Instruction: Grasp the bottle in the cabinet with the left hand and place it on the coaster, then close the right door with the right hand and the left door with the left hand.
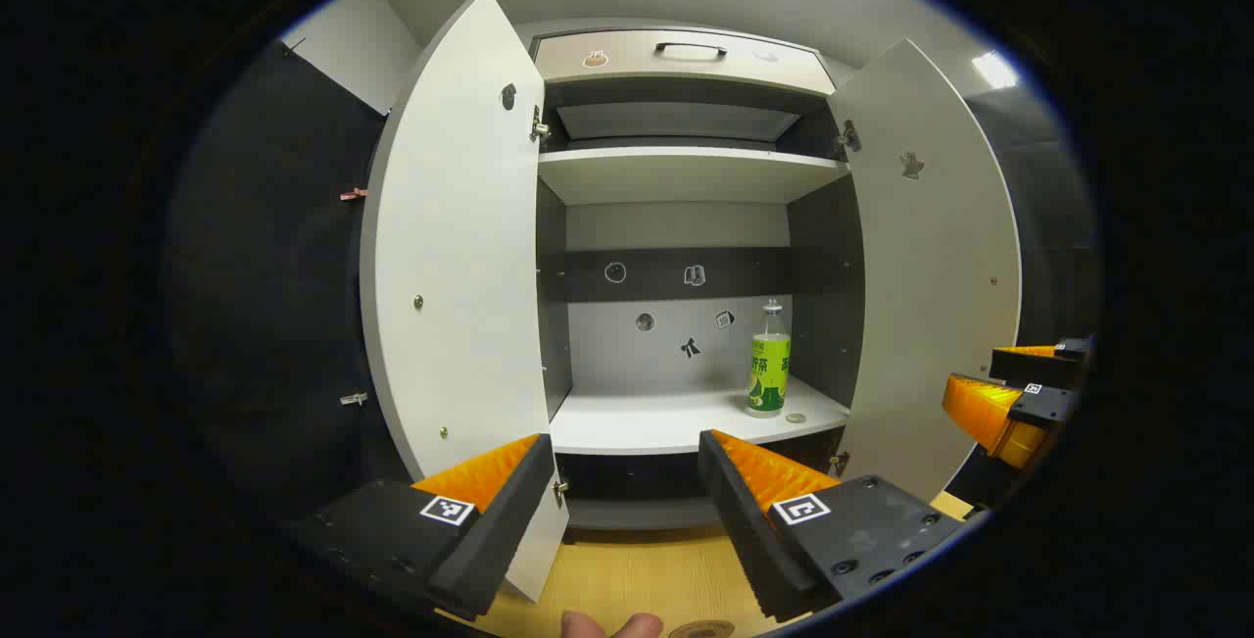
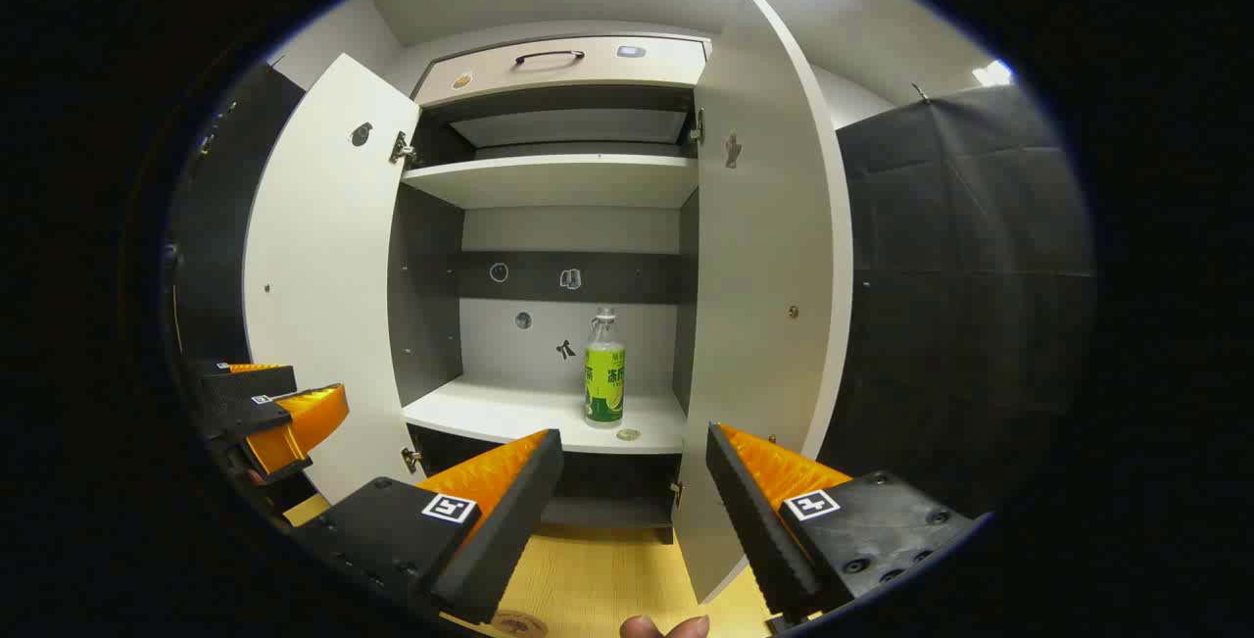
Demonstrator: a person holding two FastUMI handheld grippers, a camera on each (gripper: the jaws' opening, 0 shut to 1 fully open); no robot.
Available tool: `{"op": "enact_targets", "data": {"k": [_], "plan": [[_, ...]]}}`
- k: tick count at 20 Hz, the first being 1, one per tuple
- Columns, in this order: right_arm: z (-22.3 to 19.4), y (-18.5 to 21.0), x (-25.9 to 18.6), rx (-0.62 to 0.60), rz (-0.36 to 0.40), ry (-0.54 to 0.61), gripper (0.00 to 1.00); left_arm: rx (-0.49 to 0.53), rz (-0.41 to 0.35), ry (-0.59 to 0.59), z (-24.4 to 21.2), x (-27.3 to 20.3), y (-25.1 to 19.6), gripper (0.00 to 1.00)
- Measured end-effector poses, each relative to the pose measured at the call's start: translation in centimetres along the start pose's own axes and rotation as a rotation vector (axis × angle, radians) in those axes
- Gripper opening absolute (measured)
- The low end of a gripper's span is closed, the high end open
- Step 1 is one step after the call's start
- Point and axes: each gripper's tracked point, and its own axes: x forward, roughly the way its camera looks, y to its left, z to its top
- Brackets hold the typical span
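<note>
Green-labelled and clear-capped, the bottle [image 1: 770,362] stands upright at the right end of the cabinet's lower shelf [image 1: 666,422], just right of centre in my left gripper view; in the right gripper view I find it [image 2: 604,370] near the middle of the frame. A small round disc [image 1: 795,417] lies on the shelf just beside its base.

Both doors hang wide open. In the left gripper view the left door [image 1: 460,256] fills the centre-left and the right door [image 1: 931,275] curves down the centre-right. Above the shelves sits a drawer [image 1: 686,55] with a dark handle, at the top of the frame.

My left gripper [image 1: 627,520] sits at the bottom of its view, fingers spread wide with nothing between them, well short of the shelf. My right gripper [image 2: 632,520] is equally spread and empty at the bottom of its view; I also see it at the right edge of the left gripper view. Pale wooden table [image 1: 627,579] shows under both. A round coaster [image 1: 701,629] peeks in at the bottom edge, beside a fingertip [image 1: 588,626].
</note>
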Motion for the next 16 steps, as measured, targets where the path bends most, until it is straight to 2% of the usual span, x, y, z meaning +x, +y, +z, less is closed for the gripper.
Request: {"op": "enact_targets", "data": {"k": [16], "plan": [[0.2, -1.4, 1.3, 0.007, 0.006, -0.008, 0.96, 0.025, -0.005, -0.022, 0.4, 0.5, -1.9, 0.95]]}}
